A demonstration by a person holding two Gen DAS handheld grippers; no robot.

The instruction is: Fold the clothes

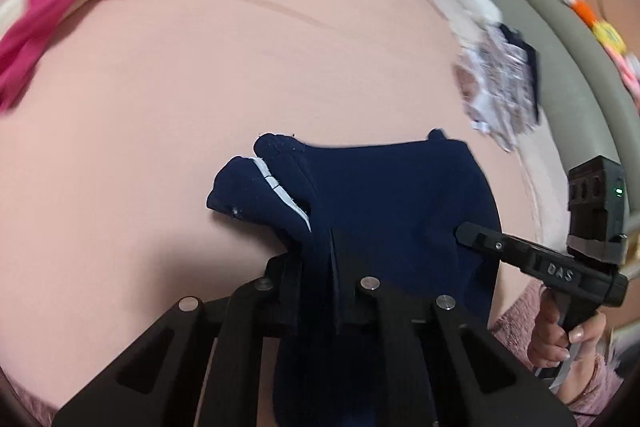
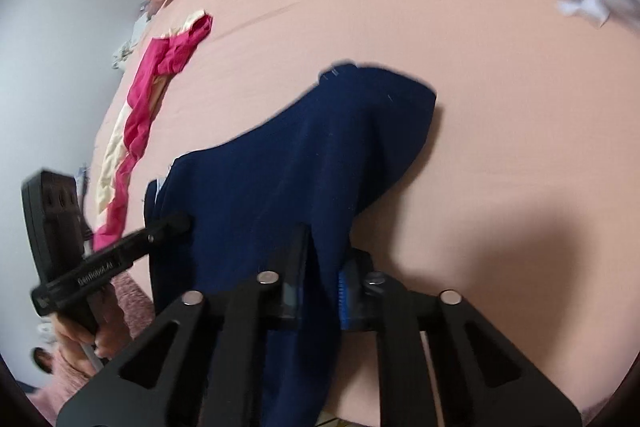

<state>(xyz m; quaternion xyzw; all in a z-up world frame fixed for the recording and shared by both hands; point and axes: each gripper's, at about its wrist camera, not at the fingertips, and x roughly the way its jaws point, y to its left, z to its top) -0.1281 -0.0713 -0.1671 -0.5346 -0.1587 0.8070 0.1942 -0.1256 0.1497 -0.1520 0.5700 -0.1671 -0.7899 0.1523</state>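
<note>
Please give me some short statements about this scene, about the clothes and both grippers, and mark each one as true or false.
1. Both grippers hold the navy garment. True: the left gripper and the right gripper are each shut on its fabric.
2. The pink garment lies on top of the navy one. False: it lies apart, farther off on the peach bedsheet.
3. The navy garment shows a white stripe. True.
4. The right gripper is open and empty. False: navy fabric is pinched between its fingers.
5. The bedsheet is green. False: it is peach-pink.
</note>
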